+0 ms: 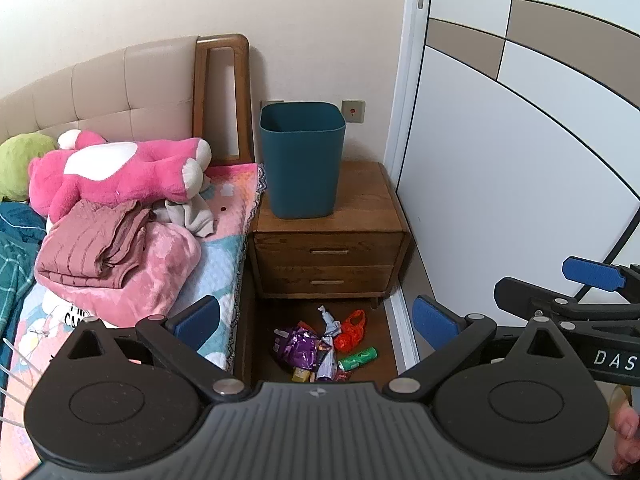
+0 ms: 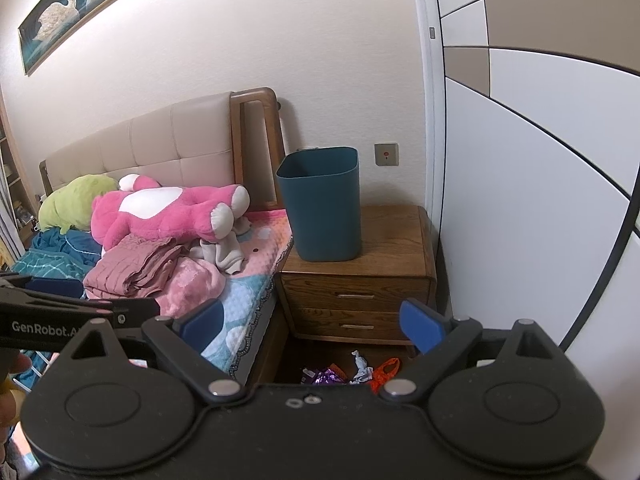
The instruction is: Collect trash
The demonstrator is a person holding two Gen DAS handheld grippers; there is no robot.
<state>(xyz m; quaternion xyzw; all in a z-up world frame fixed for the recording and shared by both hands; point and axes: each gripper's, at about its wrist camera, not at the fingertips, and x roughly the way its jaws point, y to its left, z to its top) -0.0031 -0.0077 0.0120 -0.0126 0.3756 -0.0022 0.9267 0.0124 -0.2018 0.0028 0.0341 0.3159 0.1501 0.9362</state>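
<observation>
Both your claws, left gripper (image 1: 316, 322) and right gripper (image 2: 310, 322), are spread wide and empty. The trash pile (image 1: 320, 346) lies on the floor before the nightstand (image 1: 328, 256); the bin (image 1: 302, 160) stands on it. Lower one claw over a single wrapper.

The scattered wrappers (image 1: 320, 346) lie on a narrow strip of wooden floor (image 1: 380, 344), hemmed in by the quilt-covered bed (image 1: 224, 248) on the left, the two-drawer wooden nightstand (image 1: 328, 264) behind and the white sliding wardrobe door (image 1: 500, 184) on the right; above them the way is open.
</observation>
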